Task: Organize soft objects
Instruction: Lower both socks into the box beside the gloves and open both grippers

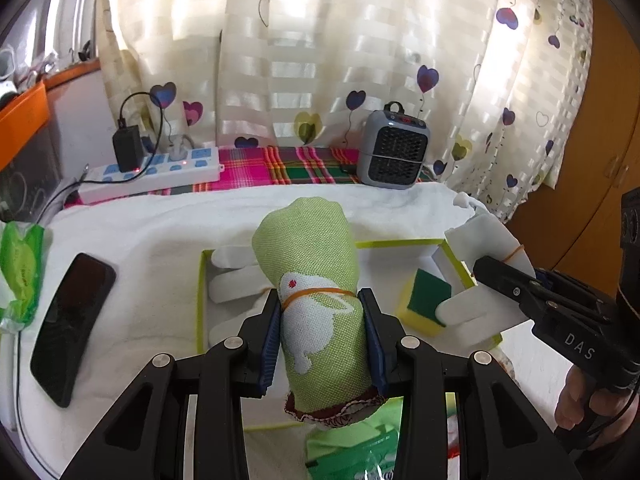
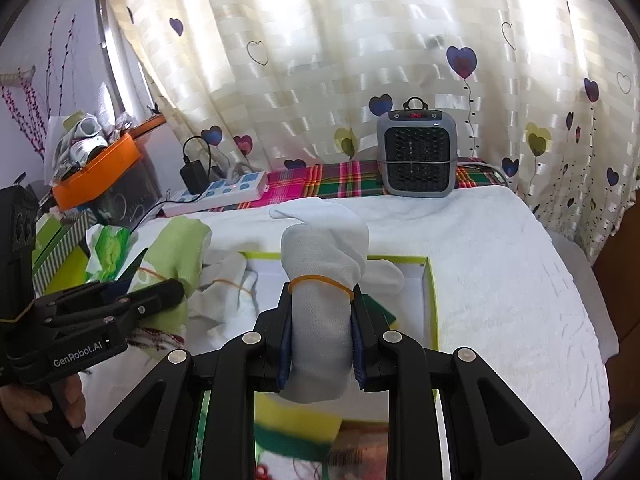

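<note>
Black left gripper (image 1: 322,312) clamping woven green roll (image 1: 316,280), rubber-banded

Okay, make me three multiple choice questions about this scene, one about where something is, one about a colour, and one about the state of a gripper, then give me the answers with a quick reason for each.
1. Where does the black phone lie?
A. Inside the green-edged box
B. On the white cloth, left of the box
C. On top of the heater

2. What colour is the rolled cloth in the left gripper?
A. Light green with a white rabbit
B. Plain red
C. Dark blue

3. What is the state of the right gripper?
A. Open and holding nothing
B. Shut on a sponge
C. Shut on a rolled white glove

Answers:
1. B: the phone rests on the white cloth, outside the left wall of the box.
2. A: the left wrist view shows green weave with a white rabbit figure.
3. C: its jaws press both sides of the rolled white glove, bound by an orange rubber band.
</note>
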### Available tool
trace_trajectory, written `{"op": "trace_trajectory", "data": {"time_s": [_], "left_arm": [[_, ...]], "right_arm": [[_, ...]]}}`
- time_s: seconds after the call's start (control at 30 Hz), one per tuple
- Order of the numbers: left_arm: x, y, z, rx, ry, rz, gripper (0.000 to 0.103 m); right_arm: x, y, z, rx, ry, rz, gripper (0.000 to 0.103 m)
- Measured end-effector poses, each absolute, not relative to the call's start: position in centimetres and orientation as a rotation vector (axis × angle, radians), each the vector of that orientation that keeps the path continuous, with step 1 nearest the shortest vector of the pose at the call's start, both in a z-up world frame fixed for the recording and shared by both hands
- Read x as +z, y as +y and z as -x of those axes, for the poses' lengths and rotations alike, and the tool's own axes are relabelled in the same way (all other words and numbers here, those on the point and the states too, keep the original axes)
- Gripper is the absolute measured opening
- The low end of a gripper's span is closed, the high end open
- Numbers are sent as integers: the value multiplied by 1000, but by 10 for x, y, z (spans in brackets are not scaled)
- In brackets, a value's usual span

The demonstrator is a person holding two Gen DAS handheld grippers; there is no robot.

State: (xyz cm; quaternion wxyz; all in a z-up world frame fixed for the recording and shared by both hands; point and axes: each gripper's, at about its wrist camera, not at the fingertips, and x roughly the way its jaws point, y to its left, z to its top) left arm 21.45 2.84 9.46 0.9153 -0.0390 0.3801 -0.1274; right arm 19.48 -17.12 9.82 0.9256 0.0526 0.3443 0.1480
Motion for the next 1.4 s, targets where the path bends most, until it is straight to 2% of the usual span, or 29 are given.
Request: {"op": "trace_trajectory", "data": {"time_s": [0.33, 0.93, 1.4], "left_arm": [[81, 14, -233, -275, 822, 57, 35], [44, -3, -264, -287, 908, 28, 36], [39, -6, -266, -289, 922, 18, 41]], "right_arm": [[100, -166, -214, 322, 719, -101, 25], [47, -143, -259, 276, 886, -44, 25], [43, -140, -258, 276, 900, -2, 27]]}}
